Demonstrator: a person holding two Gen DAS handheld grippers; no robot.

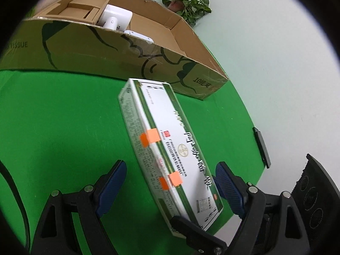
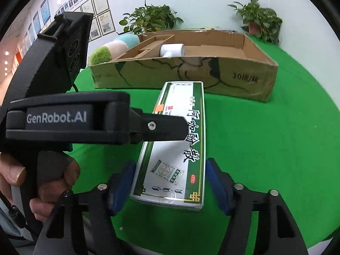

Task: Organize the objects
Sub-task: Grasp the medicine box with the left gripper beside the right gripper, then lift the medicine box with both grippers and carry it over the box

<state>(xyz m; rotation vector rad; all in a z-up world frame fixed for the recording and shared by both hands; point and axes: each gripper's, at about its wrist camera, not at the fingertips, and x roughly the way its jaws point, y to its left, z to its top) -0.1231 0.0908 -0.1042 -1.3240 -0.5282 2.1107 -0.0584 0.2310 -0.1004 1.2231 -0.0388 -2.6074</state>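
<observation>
Medicine box (image 2: pixel 176 140) on green cloth (image 2: pixel 265 159), both claws (image 1: pixel 170 182) (image 2: pixel 170 180) spread, cardboard box (image 2: pixel 244 80) behind.

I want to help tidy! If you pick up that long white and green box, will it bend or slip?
The long box looks like stiff cardboard, so probably no bending. Its glossy faces may be slippery. Gripped at one end, it might tip.
</observation>
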